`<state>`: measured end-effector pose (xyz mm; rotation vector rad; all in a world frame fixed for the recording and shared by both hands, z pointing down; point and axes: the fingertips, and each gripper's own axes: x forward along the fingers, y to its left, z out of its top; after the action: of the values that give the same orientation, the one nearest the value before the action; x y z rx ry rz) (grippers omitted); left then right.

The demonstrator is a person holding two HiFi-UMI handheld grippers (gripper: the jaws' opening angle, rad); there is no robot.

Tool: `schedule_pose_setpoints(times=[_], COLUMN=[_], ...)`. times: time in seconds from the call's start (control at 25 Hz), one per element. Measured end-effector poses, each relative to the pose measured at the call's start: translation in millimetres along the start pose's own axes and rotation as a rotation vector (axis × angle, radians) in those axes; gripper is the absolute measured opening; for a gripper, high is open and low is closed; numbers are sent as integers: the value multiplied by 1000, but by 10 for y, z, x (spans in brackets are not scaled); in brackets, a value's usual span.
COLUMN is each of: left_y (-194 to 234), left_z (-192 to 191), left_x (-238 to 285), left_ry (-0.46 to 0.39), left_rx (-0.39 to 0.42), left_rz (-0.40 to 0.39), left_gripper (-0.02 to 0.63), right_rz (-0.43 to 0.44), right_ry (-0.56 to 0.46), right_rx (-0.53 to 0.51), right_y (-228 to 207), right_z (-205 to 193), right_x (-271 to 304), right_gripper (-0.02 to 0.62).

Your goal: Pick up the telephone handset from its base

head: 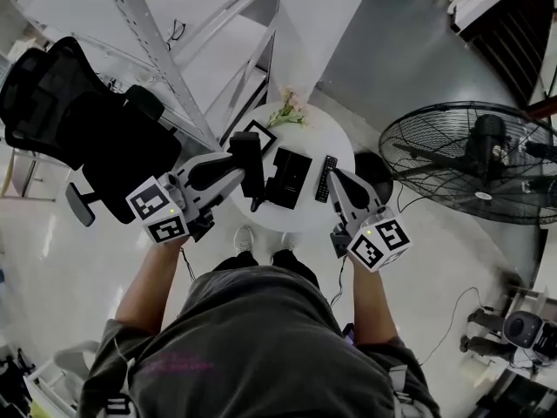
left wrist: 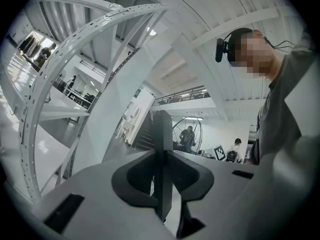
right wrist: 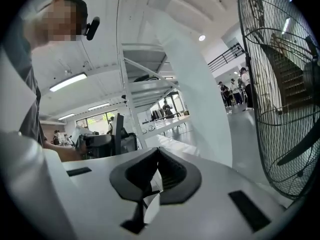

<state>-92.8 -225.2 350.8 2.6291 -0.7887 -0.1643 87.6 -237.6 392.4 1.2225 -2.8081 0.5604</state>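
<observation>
clamping the black telephone handset (left wrist: 162, 134) edge-on, the left gripper's (head: 236, 167) jaws hold it off its base (head: 289, 178), just left of it over the round white table (head: 335, 138) — right gripper (head: 338, 179) jaws pressed together, empty, tip beside the remote (head: 323, 186) — fan (head: 487, 159) off right.

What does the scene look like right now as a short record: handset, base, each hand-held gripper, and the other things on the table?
handset: black, off its base, held upright
base: black, on the round white table
left hand-held gripper: shut on the handset
right hand-held gripper: jaws together, nothing held
also on table: remote, flowers, picture frame
</observation>
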Motion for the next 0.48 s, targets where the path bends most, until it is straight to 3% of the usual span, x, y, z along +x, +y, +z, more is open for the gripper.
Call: schedule_pose_setpoints(times=[0.48], left_y=[-35], left_z=[-22], left_x=[81], left_ry=[6], left_rx=[1], left_rz=[-11], left_gripper=[83], right_rz=[-4], right_ry=[-3], right_rx=[8], right_y=[-14], right_z=[4], right_x=[2], right_gripper=[20])
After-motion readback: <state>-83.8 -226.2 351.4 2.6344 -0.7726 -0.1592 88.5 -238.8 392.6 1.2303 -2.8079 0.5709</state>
